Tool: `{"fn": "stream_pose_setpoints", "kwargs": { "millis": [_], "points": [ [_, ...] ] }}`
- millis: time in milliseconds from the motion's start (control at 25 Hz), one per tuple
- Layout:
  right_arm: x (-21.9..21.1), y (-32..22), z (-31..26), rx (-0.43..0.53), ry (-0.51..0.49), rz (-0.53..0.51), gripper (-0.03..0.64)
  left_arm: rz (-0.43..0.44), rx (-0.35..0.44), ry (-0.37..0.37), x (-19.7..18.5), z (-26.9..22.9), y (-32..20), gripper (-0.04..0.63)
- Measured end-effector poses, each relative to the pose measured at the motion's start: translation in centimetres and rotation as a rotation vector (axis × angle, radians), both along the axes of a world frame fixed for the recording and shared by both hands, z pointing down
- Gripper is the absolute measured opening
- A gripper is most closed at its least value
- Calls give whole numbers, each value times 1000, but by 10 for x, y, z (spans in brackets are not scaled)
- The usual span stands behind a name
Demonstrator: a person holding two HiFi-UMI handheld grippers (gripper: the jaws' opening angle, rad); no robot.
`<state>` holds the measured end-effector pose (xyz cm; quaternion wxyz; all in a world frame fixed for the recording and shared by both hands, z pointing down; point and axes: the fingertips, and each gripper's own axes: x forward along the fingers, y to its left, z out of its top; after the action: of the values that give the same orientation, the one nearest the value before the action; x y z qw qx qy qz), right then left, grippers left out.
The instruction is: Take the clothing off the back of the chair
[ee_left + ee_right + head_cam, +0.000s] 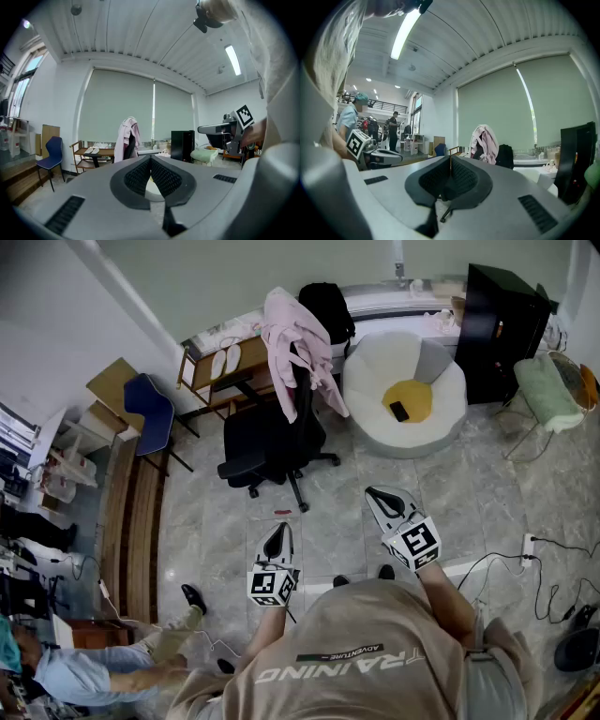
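Note:
A pink garment (298,345) hangs over the back of a black office chair (267,442) near the far wall. It also shows in the left gripper view as the pink garment (127,137) and in the right gripper view as the pink garment (485,142), far ahead of both. My left gripper (277,538) and right gripper (377,493) are held out over the floor, well short of the chair. Both have their jaws pressed together with nothing between them. The left gripper (151,159) and right gripper (450,159) point roughly level toward the chair.
A white round seat with a yellow cushion (405,395) stands right of the chair, a black cabinet (497,329) beyond it. A wooden rack (220,367) and blue chair (150,409) stand to the left. Cables (544,577) lie on the floor at right. A person crouches at lower left (84,667).

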<state>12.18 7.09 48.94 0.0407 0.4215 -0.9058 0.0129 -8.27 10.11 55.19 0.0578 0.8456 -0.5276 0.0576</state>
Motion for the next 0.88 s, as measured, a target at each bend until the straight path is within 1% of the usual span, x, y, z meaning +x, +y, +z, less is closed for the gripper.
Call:
{"fn": "stream_pose_setpoints", "kwargs": {
  "millis": [280,520,760,880],
  "points": [
    [11,-10,-1,9,-4,32,35,41,7,-13,10,-3,-17,12],
    [29,-5,10,-33,-6,39,35,74,-2,-26,29,-2,-24,12],
    [46,-10,26,-88,15,18,38,69,-3,-25,53,-5,-34,12],
    [52,-17,31,-111,3,-10,38,51,-7,-27,62,-7,-38,12]
  ]
}}
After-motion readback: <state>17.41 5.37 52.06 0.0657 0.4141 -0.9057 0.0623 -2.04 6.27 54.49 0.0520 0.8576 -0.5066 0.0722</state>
